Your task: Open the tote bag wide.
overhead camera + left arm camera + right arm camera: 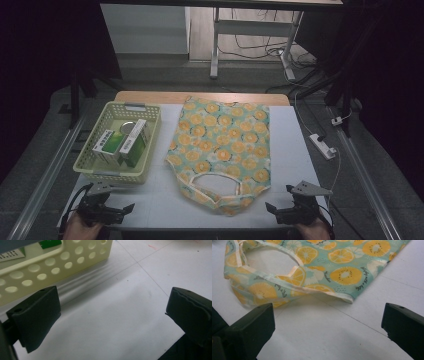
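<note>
A light green garment printed with orange slices lies flat in the middle of the white table, its neck opening toward the near edge. My left gripper rests open at the near left corner, just in front of a pale yellow basket. In the left gripper view the jaws stand wide over bare table, with the basket wall close ahead. My right gripper rests open at the near right corner. The right gripper view shows the garment hem just beyond the empty jaws.
The perforated basket holds green-and-white boxes and a round tin. A white power strip with its cable lies off the table's right edge. Desk legs and cables stand on the floor beyond the far edge.
</note>
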A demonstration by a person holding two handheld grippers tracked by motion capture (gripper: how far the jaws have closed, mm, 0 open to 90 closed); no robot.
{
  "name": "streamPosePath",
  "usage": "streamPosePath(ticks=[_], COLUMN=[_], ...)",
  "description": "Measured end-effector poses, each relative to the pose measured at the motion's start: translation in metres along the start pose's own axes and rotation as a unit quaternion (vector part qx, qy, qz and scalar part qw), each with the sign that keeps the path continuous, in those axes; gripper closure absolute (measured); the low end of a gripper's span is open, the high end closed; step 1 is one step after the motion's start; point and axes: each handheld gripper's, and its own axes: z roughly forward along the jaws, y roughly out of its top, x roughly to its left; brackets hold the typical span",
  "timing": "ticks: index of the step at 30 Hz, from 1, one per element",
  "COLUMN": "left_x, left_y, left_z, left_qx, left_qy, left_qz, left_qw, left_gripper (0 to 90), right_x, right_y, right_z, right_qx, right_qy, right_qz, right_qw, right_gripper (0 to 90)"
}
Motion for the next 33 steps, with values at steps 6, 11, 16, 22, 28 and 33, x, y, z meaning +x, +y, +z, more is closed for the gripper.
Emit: streamPosePath(ticks=[6, 11, 16, 22, 28, 33], left_x=[0.000, 0.000, 0.001, 0.002, 0.002, 0.002], left_y=[0.000, 0.000, 0.000, 0.000, -0.001, -0.001], left_z=[0.000, 0.001, 0.000, 0.001, 0.000, 0.000], left_qx=[0.004, 0.005, 0.004, 0.003, 0.001, 0.002], left_qy=[0.001, 0.001, 0.000, -0.002, -0.004, -0.005], left_qz=[-0.001, -0.003, -0.004, -0.006, -0.008, -0.010], left_qw=[1.0000, 1.0000, 1.0000, 1.0000, 1.0000, 0.9999], left_gripper=[0.0, 0.0, 0.0, 0.0, 0.0, 0.0], right_x=[0.001, 0.001, 0.002, 0.004, 0.008, 0.013], right_y=[0.001, 0.001, 0.003, 0.007, 0.009, 0.012], right_z=[0.001, 0.001, -0.001, -0.002, 0.000, 0.002], right_qx=[0.000, 0.001, -0.002, -0.010, -0.010, -0.014], right_qy=[0.000, 0.001, -0.003, 0.000, 0.007, 0.015], right_qz=[-0.002, -0.004, -0.012, -0.020, -0.028, -0.041], right_qw=[1.0000, 1.0000, 0.9999, 0.9998, 0.9995, 0.9990], right_gripper=[0.0, 0.0, 0.0, 0.0, 0.0, 0.0])
